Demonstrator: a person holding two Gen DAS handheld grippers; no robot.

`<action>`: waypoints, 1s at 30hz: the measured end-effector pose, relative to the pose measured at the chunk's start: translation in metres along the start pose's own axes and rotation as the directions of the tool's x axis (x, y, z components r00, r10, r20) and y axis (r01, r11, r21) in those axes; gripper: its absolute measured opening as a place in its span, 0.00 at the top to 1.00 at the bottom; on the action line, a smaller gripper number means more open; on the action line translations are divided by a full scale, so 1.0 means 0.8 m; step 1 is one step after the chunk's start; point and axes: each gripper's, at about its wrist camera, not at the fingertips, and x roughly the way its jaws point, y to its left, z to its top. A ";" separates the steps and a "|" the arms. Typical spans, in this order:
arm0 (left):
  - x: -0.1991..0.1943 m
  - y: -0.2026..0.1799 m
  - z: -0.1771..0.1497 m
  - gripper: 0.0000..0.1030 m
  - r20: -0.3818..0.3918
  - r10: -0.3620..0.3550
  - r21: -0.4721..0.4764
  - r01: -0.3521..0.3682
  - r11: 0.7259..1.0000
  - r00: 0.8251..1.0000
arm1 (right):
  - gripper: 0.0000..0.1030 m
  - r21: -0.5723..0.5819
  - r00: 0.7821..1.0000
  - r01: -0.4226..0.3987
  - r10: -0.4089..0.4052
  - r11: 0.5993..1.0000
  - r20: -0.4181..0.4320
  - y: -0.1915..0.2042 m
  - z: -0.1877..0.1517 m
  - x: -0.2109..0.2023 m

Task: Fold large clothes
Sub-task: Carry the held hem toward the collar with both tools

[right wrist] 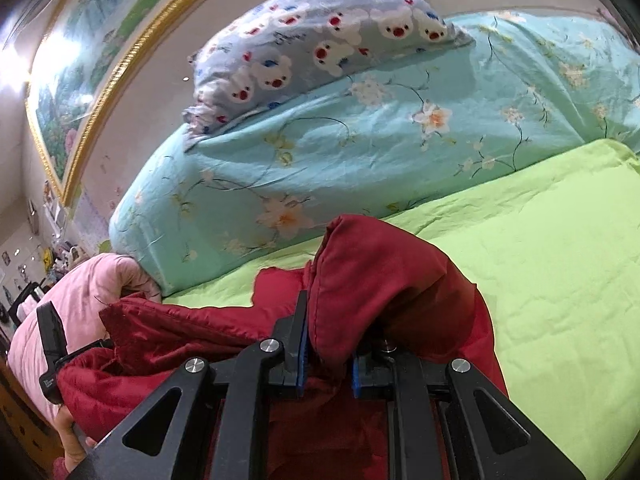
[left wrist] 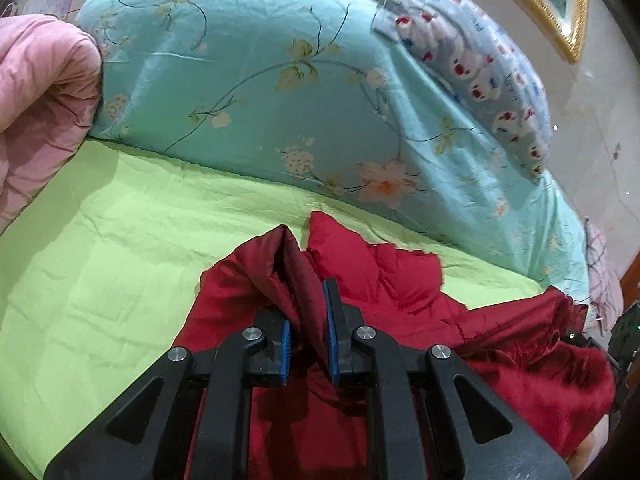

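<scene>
We are gripping a dark red quilted garment (left wrist: 400, 300) with both grippers. In the left wrist view, the left gripper (left wrist: 308, 336) is pinching a raised fold of the red fabric between its blue-padded fingers (left wrist: 331, 320), with the jaws closed down to the thickness of the cloth. The fold is standing up in a peak just beyond the fingertips.

In the right wrist view, the right gripper (right wrist: 326, 354) is clamping another bunch of the same garment (right wrist: 400, 292). The fabric is draping over and hiding most of the right-hand finger, while the left-hand finger (right wrist: 301, 336) is pressing against the cloth.

The rest of the garment is lying crumpled on a lime green sheet (left wrist: 120, 248), close to us. The other gripper (right wrist: 50, 344) is showing at the left edge of the right wrist view, beside the red fabric.

Beyond the garment, a large turquoise floral quilt (left wrist: 248, 80) is lying bunched along the far side of the bed. A grey-blue pillow with cartoon animal faces (right wrist: 320, 48) is resting on top of it. A pink quilt (left wrist: 40, 92) is sitting to one side, touching the turquoise one. A gold-framed picture (right wrist: 80, 100) is hanging on the wall behind.
</scene>
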 end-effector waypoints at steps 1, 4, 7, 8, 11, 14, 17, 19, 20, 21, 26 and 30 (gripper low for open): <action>0.013 0.000 0.005 0.89 -0.007 0.012 0.004 -0.012 1.000 1.000 | 0.86 0.008 1.000 0.006 -0.006 1.000 -0.006 -0.004 0.003 0.010; 0.045 0.003 0.014 0.89 -0.031 0.034 0.006 -0.034 0.999 0.999 | 0.86 0.038 0.999 0.037 -0.036 0.999 -0.031 -0.024 0.011 0.044; 0.076 0.007 0.022 0.89 -0.056 0.053 0.011 -0.052 0.999 0.997 | 0.86 0.065 0.996 0.068 -0.064 0.996 -0.062 -0.043 0.015 0.082; 0.086 0.009 0.024 0.89 -0.062 0.059 0.015 -0.058 0.998 0.996 | 0.86 0.071 0.995 0.071 -0.066 0.995 -0.068 -0.047 0.017 0.090; 0.114 0.012 0.035 0.89 -0.076 0.083 0.030 -0.081 0.996 0.994 | 0.86 0.081 0.993 0.091 -0.084 0.993 -0.086 -0.056 0.024 0.121; 0.137 0.019 0.046 0.89 -0.086 0.098 0.026 -0.097 0.995 0.991 | 0.86 0.058 0.991 0.108 -0.103 0.992 -0.088 -0.055 0.037 0.143; 0.158 0.023 0.051 0.88 -0.090 0.112 0.020 -0.110 0.994 0.990 | 0.86 0.048 0.988 0.126 -0.121 0.991 -0.096 -0.058 0.047 0.164; 0.170 0.025 0.052 0.88 -0.091 0.121 0.032 -0.118 0.992 0.989 | 0.86 0.045 0.985 0.144 -0.138 0.989 -0.105 -0.061 0.051 0.179; 0.176 0.024 0.053 0.88 -0.091 0.125 0.037 -0.122 0.992 0.988 | 0.86 0.046 0.984 0.149 -0.144 0.988 -0.108 -0.062 0.052 0.186; 0.181 0.024 0.053 0.88 -0.093 0.128 0.040 -0.124 0.991 0.987 | 0.86 0.048 0.982 0.155 -0.149 0.987 -0.113 -0.065 0.051 0.192; 0.203 0.026 0.058 0.88 -0.112 0.130 0.042 -0.126 0.991 0.985 | 0.86 0.058 0.973 0.190 -0.180 0.980 -0.144 -0.082 0.045 0.219; 0.216 0.036 0.052 0.88 -0.135 0.125 0.026 -0.123 0.992 0.983 | 0.86 0.070 0.965 0.222 -0.209 0.972 -0.160 -0.094 0.041 0.235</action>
